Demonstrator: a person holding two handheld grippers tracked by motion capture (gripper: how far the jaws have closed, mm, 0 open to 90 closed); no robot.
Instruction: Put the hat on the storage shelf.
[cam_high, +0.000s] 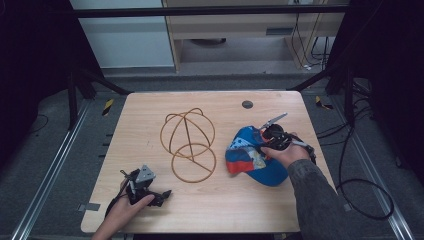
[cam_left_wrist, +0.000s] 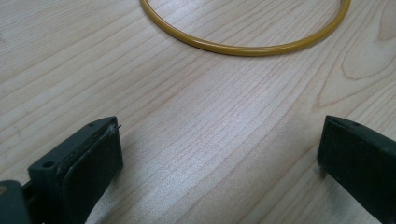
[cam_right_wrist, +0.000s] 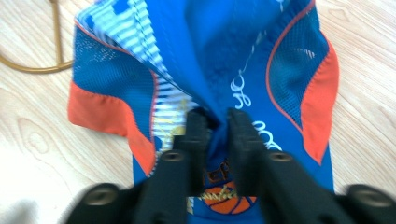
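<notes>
A blue cap (cam_high: 252, 157) with orange and striped panels lies on the right half of the wooden table (cam_high: 150, 105). My right gripper (cam_high: 267, 142) rests on top of it. In the right gripper view its jaws are shut on a fold of the cap's blue fabric (cam_right_wrist: 217, 121). A yellow-brown wire hat stand (cam_high: 189, 142) stands at the table's middle, its round base ring (cam_left_wrist: 243, 46) lying flat. My left gripper (cam_high: 162, 194) sits low near the front left edge, pointing right, open with bare wood between its fingers (cam_left_wrist: 88, 154).
A small dark round disc (cam_high: 247, 104) is set in the table near the far edge. Cables (cam_high: 360, 185) trail off the right side onto the floor. Metal rails (cam_high: 45, 175) run along the floor on both sides of the table.
</notes>
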